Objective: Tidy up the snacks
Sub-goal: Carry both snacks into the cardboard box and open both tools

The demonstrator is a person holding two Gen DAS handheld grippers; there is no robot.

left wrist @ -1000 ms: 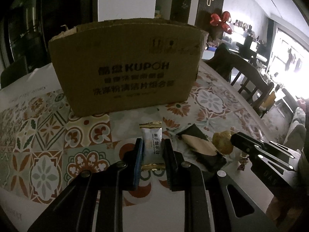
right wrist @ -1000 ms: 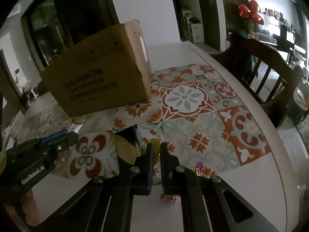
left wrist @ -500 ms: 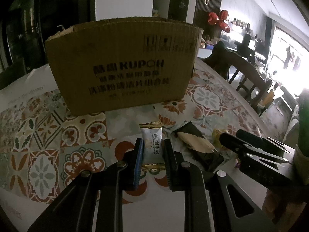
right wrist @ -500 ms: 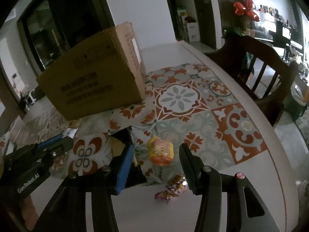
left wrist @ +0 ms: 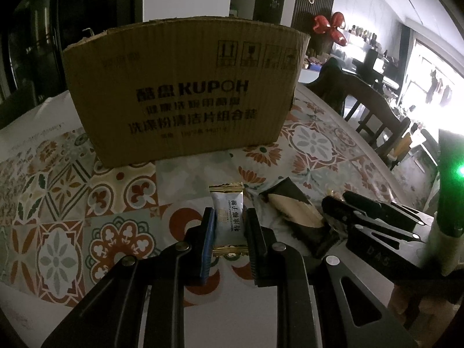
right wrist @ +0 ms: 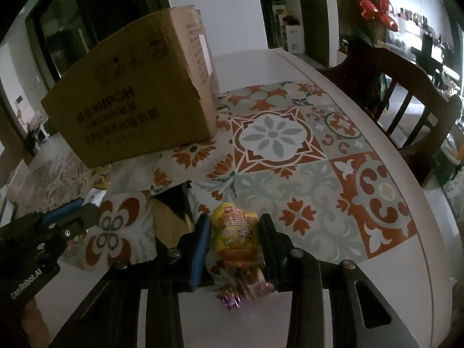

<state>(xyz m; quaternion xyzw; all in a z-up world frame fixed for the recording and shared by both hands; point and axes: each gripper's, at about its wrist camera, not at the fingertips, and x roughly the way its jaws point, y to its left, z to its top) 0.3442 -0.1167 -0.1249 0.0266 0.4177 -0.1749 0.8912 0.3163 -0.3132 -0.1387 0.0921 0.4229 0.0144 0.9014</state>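
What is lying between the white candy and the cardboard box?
Nothing: in the left wrist view only bare patterned tablecloth separates the white candy, held in the left tongs, from the cardboard box.

1. The left tool point(left wrist: 229, 226) has two black fingers built from flat metal-looking links.
2. Its left finger carries a blue ribbed pad point(left wrist: 209, 237); its right finger carries a black ribbed pad point(left wrist: 251, 240).
3. Round silver screws point(left wrist: 181, 246) sit at the joints of the links.
4. The right tool point(right wrist: 233, 239) has the same black link frame, with a triangular cut-out in the outer link.
5. Its left finger also has a blue ribbed pad point(right wrist: 199, 249); the right finger is black.
6. In the right wrist view, the body of the left tool shows white lettering, "GenRobot.AI".
7. In the left wrist view, the right tool shows faint letters, and a green light glows near the right edge.
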